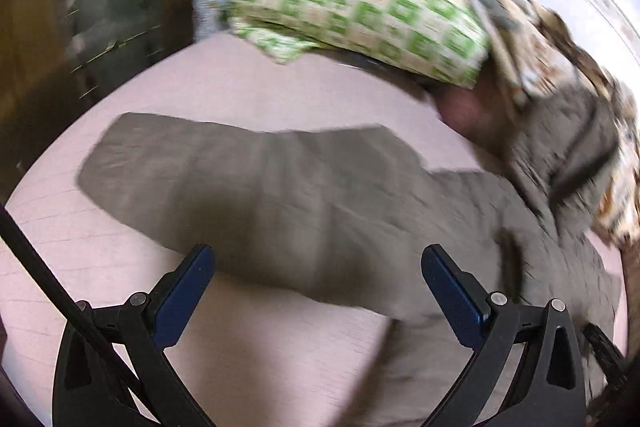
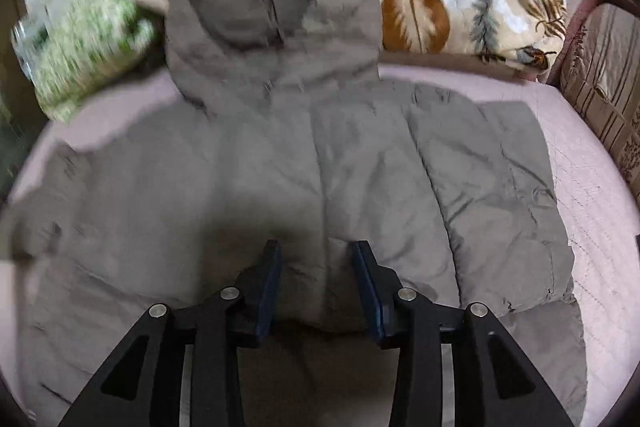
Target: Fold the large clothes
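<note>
Right gripper [image 2: 316, 255] parted, above grey jacket [image 2: 280, 167]

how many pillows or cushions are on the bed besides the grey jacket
2: a green checked pillow at the head of the bed, left of the jacket's hood, and a leaf-print cushion or folded blanket to the hood's right. More may lie behind the hood.

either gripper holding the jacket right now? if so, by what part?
Nothing held. Left gripper has its jaws wide apart above the jacket; right gripper has its jaws parted over the jacket, not pinching it.
</note>
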The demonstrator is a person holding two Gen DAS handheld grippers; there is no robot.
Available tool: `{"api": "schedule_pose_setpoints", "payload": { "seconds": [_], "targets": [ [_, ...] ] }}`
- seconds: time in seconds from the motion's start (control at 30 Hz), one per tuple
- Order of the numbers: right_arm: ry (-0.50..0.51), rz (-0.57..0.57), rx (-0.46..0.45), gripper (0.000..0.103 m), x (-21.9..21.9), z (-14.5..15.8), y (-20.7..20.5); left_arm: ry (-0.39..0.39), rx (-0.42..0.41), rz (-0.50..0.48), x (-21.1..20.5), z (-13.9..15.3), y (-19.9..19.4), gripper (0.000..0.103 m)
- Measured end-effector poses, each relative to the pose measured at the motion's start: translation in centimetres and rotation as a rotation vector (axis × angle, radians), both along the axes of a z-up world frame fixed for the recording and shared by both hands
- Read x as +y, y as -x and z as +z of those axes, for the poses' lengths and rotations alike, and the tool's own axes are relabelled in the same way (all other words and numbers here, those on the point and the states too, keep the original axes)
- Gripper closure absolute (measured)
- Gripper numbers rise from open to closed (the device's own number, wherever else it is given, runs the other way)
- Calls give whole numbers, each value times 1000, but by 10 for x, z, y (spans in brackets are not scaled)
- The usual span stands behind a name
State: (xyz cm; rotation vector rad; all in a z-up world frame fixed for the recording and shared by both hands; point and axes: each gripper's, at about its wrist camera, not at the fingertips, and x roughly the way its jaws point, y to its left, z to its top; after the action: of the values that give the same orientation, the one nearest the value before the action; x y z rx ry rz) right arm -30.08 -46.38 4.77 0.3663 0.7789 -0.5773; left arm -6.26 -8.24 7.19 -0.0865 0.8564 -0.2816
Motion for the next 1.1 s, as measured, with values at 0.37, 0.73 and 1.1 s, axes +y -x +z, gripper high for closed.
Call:
{"api": "schedule_pose_setpoints", "payload": {
  "seconds": [0.37,0.73,1.1],
  "targets": [
    [22,52,-56,49,17,11,0,467,209,392,194,-56,-61,25],
    [44,83,-59,49,29,8,-5,647,131,450,225,-96,-98,43],
    [17,40,-113,49,13,14,7,634,39,489,203,-72,-103,89]
  ]
}}
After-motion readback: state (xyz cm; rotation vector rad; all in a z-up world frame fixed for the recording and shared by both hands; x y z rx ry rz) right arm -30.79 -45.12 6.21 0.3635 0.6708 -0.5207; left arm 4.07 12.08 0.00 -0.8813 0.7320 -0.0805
